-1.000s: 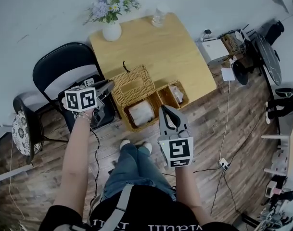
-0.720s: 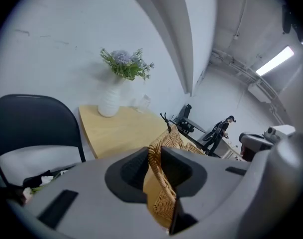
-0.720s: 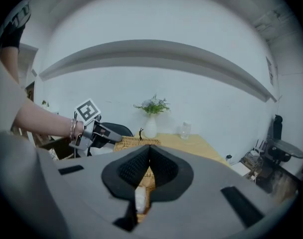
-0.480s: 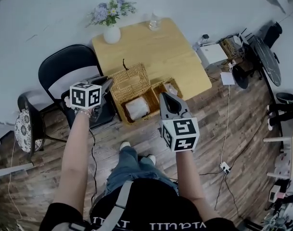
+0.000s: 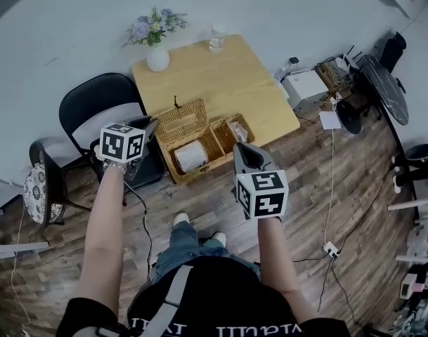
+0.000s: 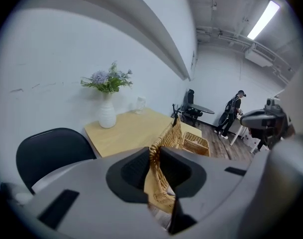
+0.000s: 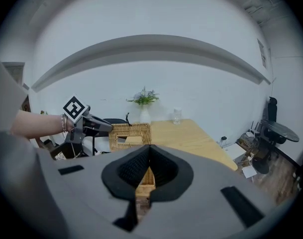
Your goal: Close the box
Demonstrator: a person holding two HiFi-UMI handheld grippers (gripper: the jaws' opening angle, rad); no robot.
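The woven box (image 5: pixel 203 153) sits open at the near edge of the wooden table (image 5: pixel 228 76), its lid (image 5: pixel 182 114) tipped up. The left claw (image 5: pixel 152 125) is squeezing shut on the lid's left edge. The right claw (image 5: pixel 242 150) is closed and empty by the box's front. The lid is open, same as a second ago.

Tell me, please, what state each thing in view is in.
wicker box: open, white roll inside.
lid: raised, between the left gripper's jaws.
left gripper: jaws closing on the lid.
right gripper: jaws together, gripping nothing.
vase: upright, holding flowers.
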